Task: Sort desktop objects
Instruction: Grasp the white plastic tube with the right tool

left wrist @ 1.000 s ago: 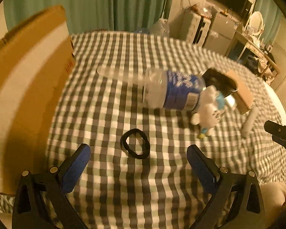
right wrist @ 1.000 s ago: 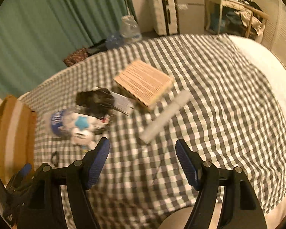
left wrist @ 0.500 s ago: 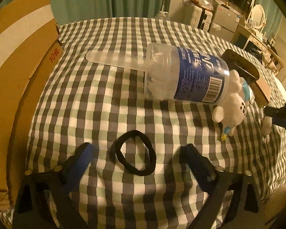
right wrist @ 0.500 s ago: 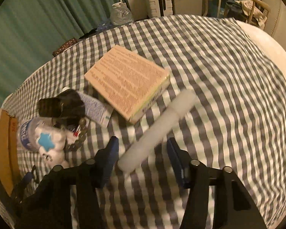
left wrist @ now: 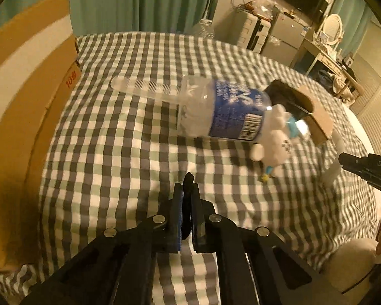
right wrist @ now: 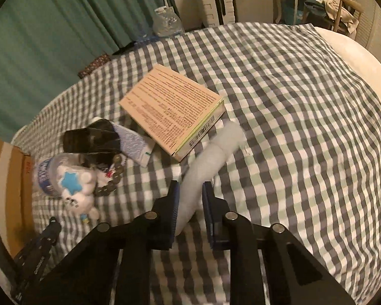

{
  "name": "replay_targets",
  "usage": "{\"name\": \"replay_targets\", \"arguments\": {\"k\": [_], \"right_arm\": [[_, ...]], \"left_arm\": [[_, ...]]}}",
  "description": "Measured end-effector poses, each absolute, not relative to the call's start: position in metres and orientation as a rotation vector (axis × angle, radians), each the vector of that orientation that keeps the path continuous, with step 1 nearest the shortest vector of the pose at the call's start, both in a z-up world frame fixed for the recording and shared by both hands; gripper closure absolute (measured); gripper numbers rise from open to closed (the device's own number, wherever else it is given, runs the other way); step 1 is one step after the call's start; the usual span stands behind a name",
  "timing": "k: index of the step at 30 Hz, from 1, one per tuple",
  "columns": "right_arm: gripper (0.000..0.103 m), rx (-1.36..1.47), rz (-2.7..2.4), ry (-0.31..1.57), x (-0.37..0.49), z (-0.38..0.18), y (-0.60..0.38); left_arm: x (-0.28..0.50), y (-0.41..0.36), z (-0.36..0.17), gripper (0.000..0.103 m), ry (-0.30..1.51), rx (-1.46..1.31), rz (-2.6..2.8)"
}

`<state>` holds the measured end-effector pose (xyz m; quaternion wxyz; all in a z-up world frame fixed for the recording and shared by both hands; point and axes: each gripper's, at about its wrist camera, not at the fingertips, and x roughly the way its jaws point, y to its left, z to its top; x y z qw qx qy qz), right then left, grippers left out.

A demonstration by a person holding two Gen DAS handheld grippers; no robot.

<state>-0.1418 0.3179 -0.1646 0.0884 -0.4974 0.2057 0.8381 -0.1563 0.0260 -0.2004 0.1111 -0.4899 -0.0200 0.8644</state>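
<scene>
In the left wrist view my left gripper point(left wrist: 187, 190) is shut on the black hair tie point(left wrist: 188, 178), and a loop of the tie sticks out past the fingertips over the checked cloth point(left wrist: 114, 165). In the right wrist view my right gripper point(right wrist: 189, 193) is closing its jaws on the near end of a white foam tube point(right wrist: 216, 150), with both pads against it. The tube lies slanted beside a tan printed box point(right wrist: 170, 106). The right gripper's black tip point(left wrist: 368, 170) shows at the left view's right edge. The left gripper point(right wrist: 38, 249) shows low left in the right view.
A clear bottle with a blue label point(left wrist: 216, 111), a white plush toy point(left wrist: 274, 142) and a clear comb point(left wrist: 144, 86) lie mid-cloth. Dark pouch point(right wrist: 91, 137), bead bracelet point(right wrist: 114, 175) and small tube point(right wrist: 137, 147) are clustered together. A cardboard box point(left wrist: 25, 89) stands at the left edge.
My left gripper shut on the hair tie, which lay flat between its open jaws before. My right gripper came down and forward over the white tube and narrowed its jaws onto it.
</scene>
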Motion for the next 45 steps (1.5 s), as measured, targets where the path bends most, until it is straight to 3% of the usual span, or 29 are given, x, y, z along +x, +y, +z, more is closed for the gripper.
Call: {"name": "replay_targets", "arguments": {"k": [10,11,12,20,22,26,36,39,41,45], "right_arm": [[0.092,-1.443,2.599,0.624,-0.115,-0.121,0.285],[0.100,-1.434,2.616,0.612,-0.111,-0.115,0.280],[0.101,-1.428,2.634,0.600,-0.106,-0.108,0.273],[0.100,-1.409,2.704,0.523,-0.088,-0.074,0.239],[0.095,-1.440,2.696,0.513,-0.089,-0.079,0.235],[0.059,-1.494,2.616,0.487,-0.094,-0.105,0.231],[0.059,-1.745,2.439,0.494,-0.123,-0.180,0.237],[0.062,-1.766,2.442,0.430,-0.136,-0.186,0.234],[0.082,-1.812,2.410,0.413,-0.142,-0.198,0.234],[0.090,-1.738,2.477,0.495,-0.138,-0.189,0.242]], "left_arm": [[-0.130,0.023,-0.138,0.098,-0.064,-1.292,2.595],[-0.127,0.022,-0.131,0.098,-0.068,-1.274,2.604],[-0.124,0.020,-0.126,0.098,-0.075,-1.260,2.609],[-0.105,0.007,-0.095,0.098,-0.137,-1.191,2.636],[-0.101,0.002,-0.095,0.098,-0.138,-1.188,2.638],[-0.100,0.000,-0.104,0.098,-0.148,-1.221,2.633],[-0.120,0.010,-0.139,0.098,-0.152,-1.322,2.596],[-0.125,0.013,-0.141,0.098,-0.146,-1.341,2.583],[-0.128,0.016,-0.140,0.098,-0.135,-1.341,2.576],[-0.131,0.023,-0.134,0.098,-0.096,-1.332,2.575]]}}
